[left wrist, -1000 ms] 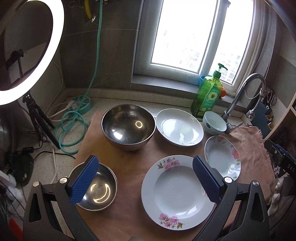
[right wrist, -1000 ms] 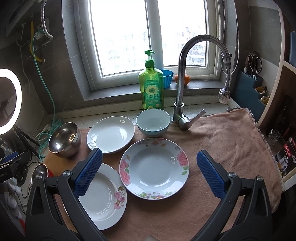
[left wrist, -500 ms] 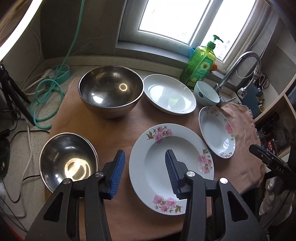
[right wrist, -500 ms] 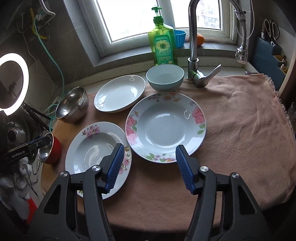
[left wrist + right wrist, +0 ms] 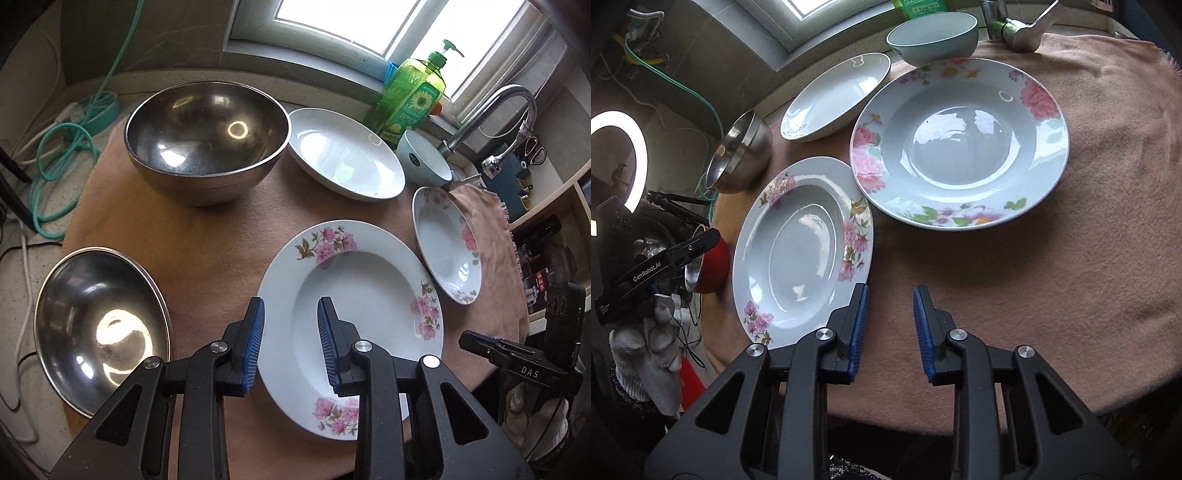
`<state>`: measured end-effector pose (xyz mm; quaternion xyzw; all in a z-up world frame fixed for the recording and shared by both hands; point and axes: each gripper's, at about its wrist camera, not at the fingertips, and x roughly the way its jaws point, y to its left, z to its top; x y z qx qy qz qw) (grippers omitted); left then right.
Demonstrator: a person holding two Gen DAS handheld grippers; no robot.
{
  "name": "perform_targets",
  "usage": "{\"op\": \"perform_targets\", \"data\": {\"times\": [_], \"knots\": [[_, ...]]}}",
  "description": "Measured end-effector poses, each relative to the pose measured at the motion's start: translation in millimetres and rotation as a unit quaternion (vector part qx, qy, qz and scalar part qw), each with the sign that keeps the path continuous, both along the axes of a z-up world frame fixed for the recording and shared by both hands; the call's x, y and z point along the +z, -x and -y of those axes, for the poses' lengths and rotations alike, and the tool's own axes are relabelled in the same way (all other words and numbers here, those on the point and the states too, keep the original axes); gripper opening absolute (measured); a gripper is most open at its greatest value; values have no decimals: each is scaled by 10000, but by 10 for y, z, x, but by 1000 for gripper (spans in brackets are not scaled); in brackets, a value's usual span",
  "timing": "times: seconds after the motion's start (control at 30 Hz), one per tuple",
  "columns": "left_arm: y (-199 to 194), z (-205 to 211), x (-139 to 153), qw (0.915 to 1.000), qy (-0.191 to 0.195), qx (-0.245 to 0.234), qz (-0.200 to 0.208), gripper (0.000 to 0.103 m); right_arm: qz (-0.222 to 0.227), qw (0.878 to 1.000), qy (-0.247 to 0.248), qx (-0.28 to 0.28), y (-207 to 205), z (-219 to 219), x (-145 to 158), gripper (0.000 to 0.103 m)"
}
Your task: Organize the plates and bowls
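A peach-brown towel [image 5: 1089, 206] covers the counter and carries all the dishes. The biggest of them, a large steel bowl [image 5: 207, 136], stands at the far left of the towel in the left wrist view, with a small steel bowl [image 5: 99, 325] nearer, at the towel's left edge. Next in size is the pink-flowered plate [image 5: 354, 291], lying flat right below the left gripper [image 5: 290, 345]: its blue pads frame the plate's near left rim with a narrow gap, having just been closing, and nothing is pinched between them. To that plate's right lies the rose-pattern plate [image 5: 960, 144], its rim just beside the pink-flowered one; a plain white plate [image 5: 836, 98] sits behind them, and a pale blue bowl [image 5: 932, 37] stands at the back by the faucet [image 5: 491, 110]. The right gripper [image 5: 888, 330] hovers over bare towel with its left pad just beside the pink-flowered plate's right rim; its jaws too have just been closing to a narrow gap, empty. A green soap bottle [image 5: 410, 96] with a sunflower label stands by the window; its small print is unreadable. In the left wrist view the other gripper's black body shows the letters "DAS" at the right edge; in the right wrist view the opposite tool reads "GenRobot.AI", above a gloved hand [image 5: 646, 354]. A ring light [image 5: 624, 155] glows at the far left, and a teal hose [image 5: 62, 162] coils on the counter beyond the towel.
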<state>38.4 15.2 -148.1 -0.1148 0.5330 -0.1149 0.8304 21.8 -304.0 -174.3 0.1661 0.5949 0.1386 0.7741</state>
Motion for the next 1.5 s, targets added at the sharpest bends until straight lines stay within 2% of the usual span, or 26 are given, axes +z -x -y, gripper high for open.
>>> {"op": "perform_targets", "data": {"times": [0.07, 0.27, 0.33, 0.4, 0.8, 1.1, 1.3, 1.5], "knots": [[-41, -38, -39, 10000, 21, 18, -44, 28, -56, 9999, -79, -27, -28, -1, -34, 19], [-141, -96, -168, 9995, 131, 23, -302, 28, -150, 9997, -184, -67, -104, -50, -107, 19], [-154, -98, -216, 9992, 138, 20, -379, 23, -184, 9996, -214, -84, -125, -61, -141, 19], [-162, -112, -247, 9987, 210, 34, -454, 23, -229, 9993, -257, -107, -153, -88, -176, 19], [-246, -131, -309, 9981, 212, -42, -580, 20, -350, 9979, -512, -175, -202, -103, -233, 17], [-307, -48, -299, 9976, -38, -309, -621, 20, -398, 9973, -588, -170, -212, -110, -243, 15], [-373, 13, -327, 9955, -340, -543, -698, 20, -425, 9971, -615, -158, -217, -114, -253, 15], [-443, 106, -340, 9924, -427, -853, -774, 20, -431, 9970, -629, -128, -209, -135, -258, 15]]}}
